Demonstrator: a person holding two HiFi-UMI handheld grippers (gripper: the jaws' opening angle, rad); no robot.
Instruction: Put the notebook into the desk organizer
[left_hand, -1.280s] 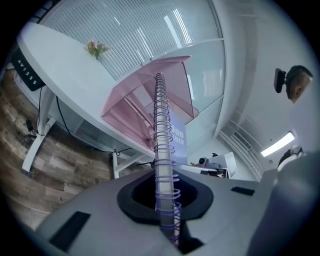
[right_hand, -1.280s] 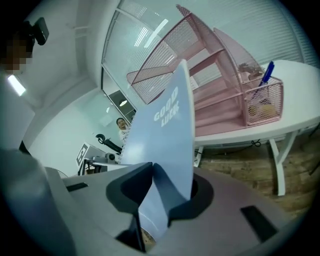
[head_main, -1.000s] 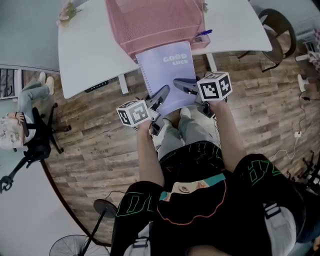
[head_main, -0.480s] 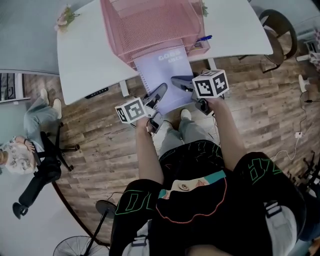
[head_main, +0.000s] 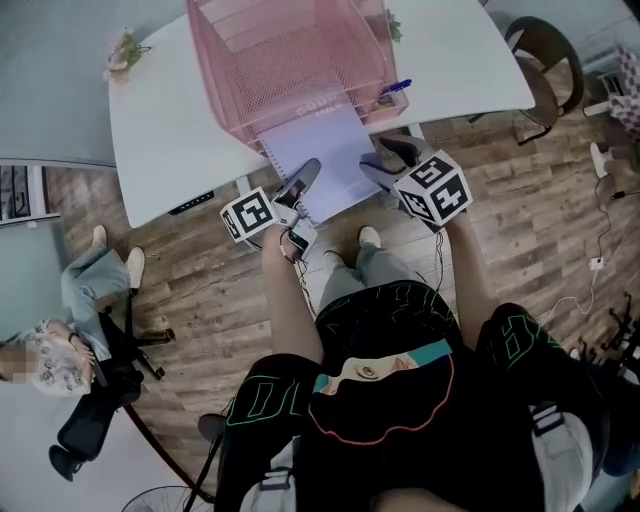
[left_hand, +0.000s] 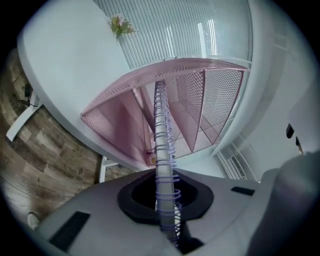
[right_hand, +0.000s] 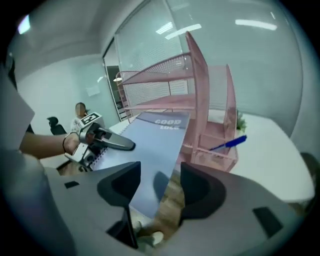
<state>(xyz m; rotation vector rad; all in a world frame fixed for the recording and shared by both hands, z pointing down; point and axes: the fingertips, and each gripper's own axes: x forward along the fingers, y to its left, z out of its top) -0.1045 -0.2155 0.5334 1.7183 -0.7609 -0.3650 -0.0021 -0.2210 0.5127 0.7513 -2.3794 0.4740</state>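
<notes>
A lilac spiral notebook (head_main: 322, 158) lies tilted, its far end inside the bottom shelf of the pink mesh desk organizer (head_main: 290, 60) on the white desk (head_main: 160, 120). My left gripper (head_main: 306, 172) is shut on the notebook's spiral edge; in the left gripper view the spiral (left_hand: 165, 150) runs from between the jaws up into the organizer (left_hand: 200, 100). My right gripper (head_main: 386, 160) sits at the notebook's right edge with its jaws opening wide. In the right gripper view the notebook's near corner (right_hand: 150, 165) lies in the gap of the right gripper (right_hand: 160, 186), and the pads do not press on it.
A blue pen (right_hand: 227, 143) lies in the organizer's small side tray. A small flower pot (head_main: 120, 52) stands at the desk's far left corner. A person sits on an office chair (head_main: 95, 400) on the wooden floor at left. A dark chair (head_main: 545, 60) stands at right.
The notebook has slid further into the organizer's bottom shelf, so its cover print is now mostly hidden. Both grippers moved toward the desk. The right gripper's jaws spread off the notebook.
</notes>
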